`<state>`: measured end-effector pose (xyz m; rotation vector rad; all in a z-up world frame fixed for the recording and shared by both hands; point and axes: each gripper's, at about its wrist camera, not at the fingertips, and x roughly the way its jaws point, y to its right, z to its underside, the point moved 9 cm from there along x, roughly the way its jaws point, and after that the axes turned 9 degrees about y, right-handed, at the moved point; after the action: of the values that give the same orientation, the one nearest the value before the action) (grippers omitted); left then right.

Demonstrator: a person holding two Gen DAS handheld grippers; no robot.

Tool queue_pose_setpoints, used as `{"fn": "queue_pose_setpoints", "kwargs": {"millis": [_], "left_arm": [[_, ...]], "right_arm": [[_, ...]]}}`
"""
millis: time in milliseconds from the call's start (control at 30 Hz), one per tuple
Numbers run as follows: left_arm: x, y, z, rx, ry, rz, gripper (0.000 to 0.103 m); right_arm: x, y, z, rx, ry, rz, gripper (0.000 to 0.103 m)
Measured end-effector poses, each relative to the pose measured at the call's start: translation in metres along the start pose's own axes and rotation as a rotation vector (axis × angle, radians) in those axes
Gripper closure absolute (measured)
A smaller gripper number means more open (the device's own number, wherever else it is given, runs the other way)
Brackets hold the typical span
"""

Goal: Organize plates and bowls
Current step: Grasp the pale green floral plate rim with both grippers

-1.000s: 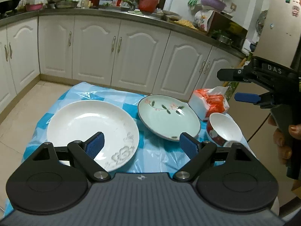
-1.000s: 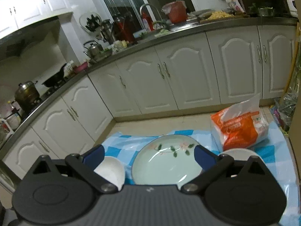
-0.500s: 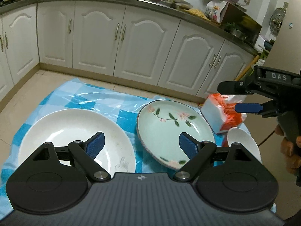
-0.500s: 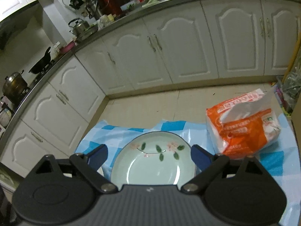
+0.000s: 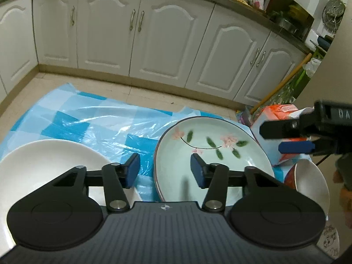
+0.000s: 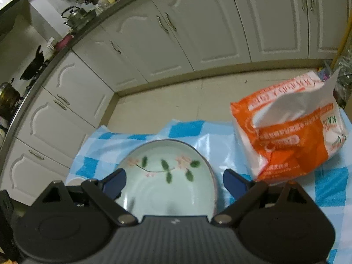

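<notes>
Green floral plate [image 5: 211, 160]: round, glossy ceramic, dark rim, lying flat at mid-tabletop [image 5: 92, 118] on a blue-checked plastic sheet; flower sprig runs left-right. White plate [image 5: 44, 167], smooth, lies just left. Red-sided bowl [image 5: 308, 180] and orange tissue pack [image 6: 292, 132] to the right. Left hand-held gripper [image 5: 165, 171] parted astride the green plate's left rim. Right hand-held gripper [image 6: 173, 181] wide apart over it.

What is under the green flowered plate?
The green plate lies on a blue checked plastic sheet that shows all around it. What the sheet covers beneath the plate cannot be seen.
</notes>
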<state>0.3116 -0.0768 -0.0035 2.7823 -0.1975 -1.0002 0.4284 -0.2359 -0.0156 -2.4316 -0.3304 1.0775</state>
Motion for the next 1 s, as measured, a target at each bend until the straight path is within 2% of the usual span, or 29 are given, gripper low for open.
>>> {"fn": "queue_pose_setpoints", "kwargs": {"millis": [233,300,333,600,733,1000], "left_arm": [[0.017,0.002,0.002,0.039,-0.047,0.016,0.048],[0.021,0.002,0.004,0.040,-0.061,0.016,0.059],[0.022,0.003,0.005,0.042,-0.067,0.020,0.061],[0.028,0.005,0.005,0.065,-0.054,0.013,0.060],[0.023,0.005,0.006,0.072,-0.039,0.012,0.060],[0.024,0.004,0.005,-0.004,-0.033,0.001,0.060]], "right_arm": [[0.007,0.006,0.006,-0.003,-0.049,-0.011,0.013],[0.008,0.005,0.007,-0.023,-0.057,-0.016,0.013],[0.008,0.004,0.007,-0.031,-0.061,-0.018,0.013],[0.020,-0.004,0.013,-0.091,-0.113,-0.045,0.014],[0.024,-0.008,0.017,-0.134,-0.127,-0.028,0.014],[0.016,-0.006,0.013,-0.051,-0.090,-0.031,0.014]]}}
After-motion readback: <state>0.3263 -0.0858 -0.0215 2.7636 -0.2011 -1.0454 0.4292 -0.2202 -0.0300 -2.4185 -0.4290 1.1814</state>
